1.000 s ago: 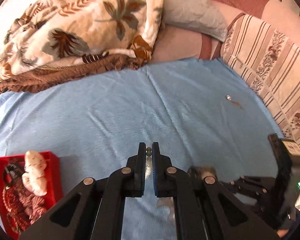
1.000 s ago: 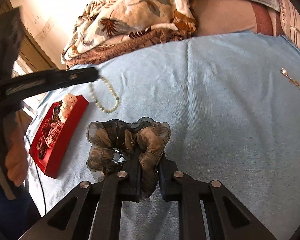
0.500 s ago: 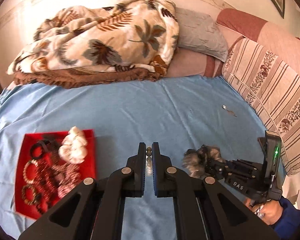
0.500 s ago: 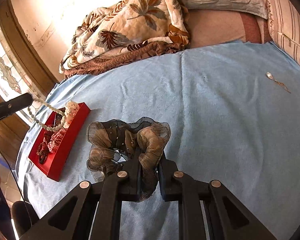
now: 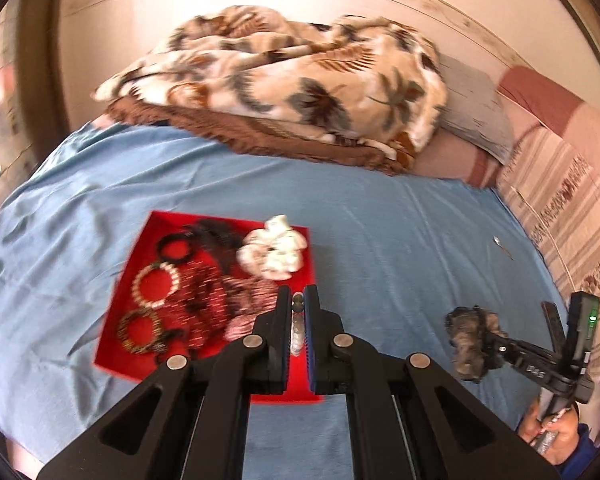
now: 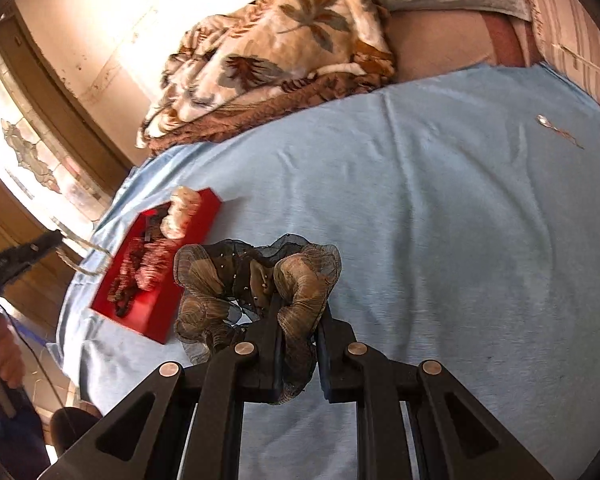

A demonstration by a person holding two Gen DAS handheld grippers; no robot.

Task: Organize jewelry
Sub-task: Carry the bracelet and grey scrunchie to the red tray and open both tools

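The left tool (image 5: 298,307), pinching a pale bead necklace (image 5: 297,326), has swung over the glossy red tray (image 5: 140,248), which earlier lay off to the side, so the drop looks near. The right tool (image 6: 298,320) is clamped on a sheer ruffled brown scrunchie (image 6: 256,276) above the blue bedsheet (image 6: 440,220).

One red tray (image 5: 305,394); one white scrunchie (image 5: 274,249); one brown scrunchie (image 6: 256,284); three bead bracelets visible in tray: black (image 5: 175,247), white (image 5: 156,283), brown (image 5: 139,330); one pearl strand (image 5: 297,322); one loose earring (image 6: 558,130); one leaf-print blanket (image 5: 300,80); one grey pillow (image 5: 474,110); two grippers, left (image 5: 298,308) and right (image 6: 300,320).
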